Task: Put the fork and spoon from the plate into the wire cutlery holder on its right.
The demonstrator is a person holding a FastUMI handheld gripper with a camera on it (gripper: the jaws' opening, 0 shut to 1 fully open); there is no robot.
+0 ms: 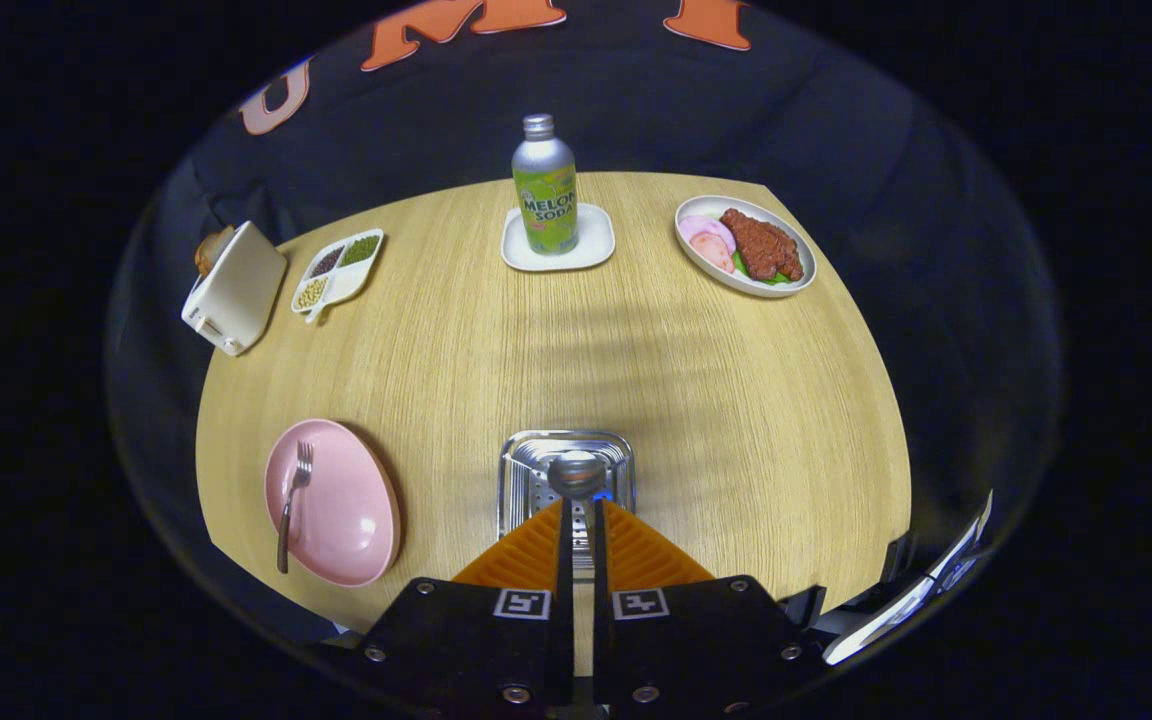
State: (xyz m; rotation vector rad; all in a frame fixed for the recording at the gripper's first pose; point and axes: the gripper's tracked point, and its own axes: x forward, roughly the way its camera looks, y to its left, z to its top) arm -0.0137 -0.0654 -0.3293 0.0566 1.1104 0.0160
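Note:
My gripper [577, 515] is shut on the spoon [576, 475]; its handle is pinched between the two fingers and its bowl sticks out just past the tips. The spoon hangs over the open top of the wire cutlery holder [519, 478], a shiny square basket just ahead of the fingers. To the left of the holder sits the pink plate [351, 510] at the table's near edge. The fork [293, 500] lies on that plate, tines pointing away from me and handle reaching over the near rim.
At the far side of the wooden table [736, 400] a green soda bottle [545, 185] stands on a white coaster [591, 245]. A dish of meat and ham [746, 245] is far right. A divided dish of beans [339, 268] and a white toaster [234, 288] are far left.

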